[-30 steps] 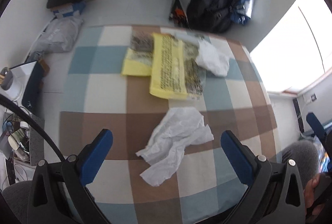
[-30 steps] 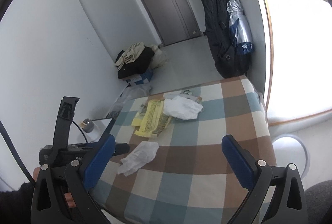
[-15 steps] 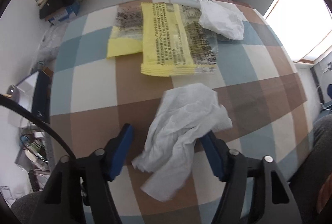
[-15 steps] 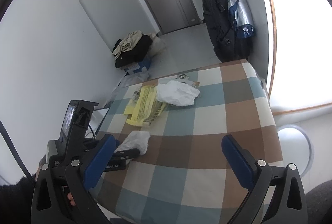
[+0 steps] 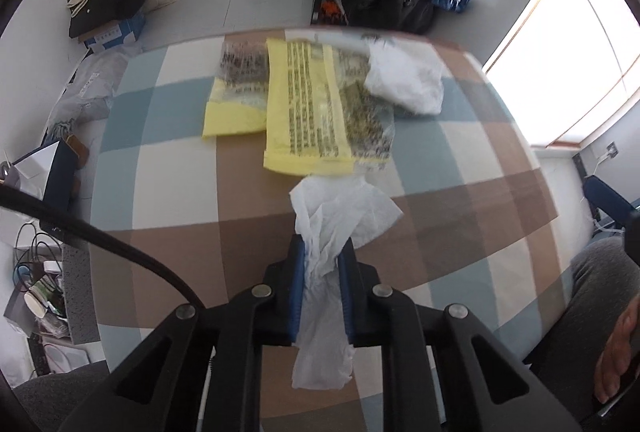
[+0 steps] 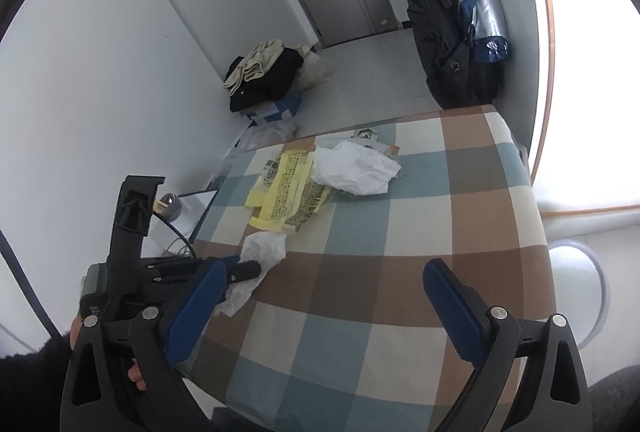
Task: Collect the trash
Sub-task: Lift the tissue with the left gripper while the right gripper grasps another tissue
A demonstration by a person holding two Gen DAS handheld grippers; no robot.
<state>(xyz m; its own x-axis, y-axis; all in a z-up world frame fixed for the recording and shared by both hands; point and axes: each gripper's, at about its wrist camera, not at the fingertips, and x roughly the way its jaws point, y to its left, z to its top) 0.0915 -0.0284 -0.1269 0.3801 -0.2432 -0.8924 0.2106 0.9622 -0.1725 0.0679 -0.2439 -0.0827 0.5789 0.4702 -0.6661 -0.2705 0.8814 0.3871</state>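
My left gripper (image 5: 322,252) is shut on a crumpled white tissue (image 5: 332,216), which hangs out above and below the blue pads. The same tissue (image 6: 262,252) and the left gripper (image 6: 244,270) show at the table's left edge in the right wrist view. A second crumpled white tissue (image 5: 404,80) lies at the far side, partly on yellow printed plastic wrappers (image 5: 304,104). In the right wrist view these are the tissue (image 6: 356,168) and the wrappers (image 6: 288,188). My right gripper (image 6: 320,296) is open and empty above the table's near side.
The checked tablecloth (image 6: 400,232) covers the table. A dark jacket and silver umbrella (image 6: 464,12) hang at the far right. Clothes on a box (image 6: 264,76) sit on the floor. A white round bin (image 6: 580,292) stands on the floor to the right of the table.
My left gripper moved onto the near tissue and closed on it. The right gripper stayed open and shifted a little.
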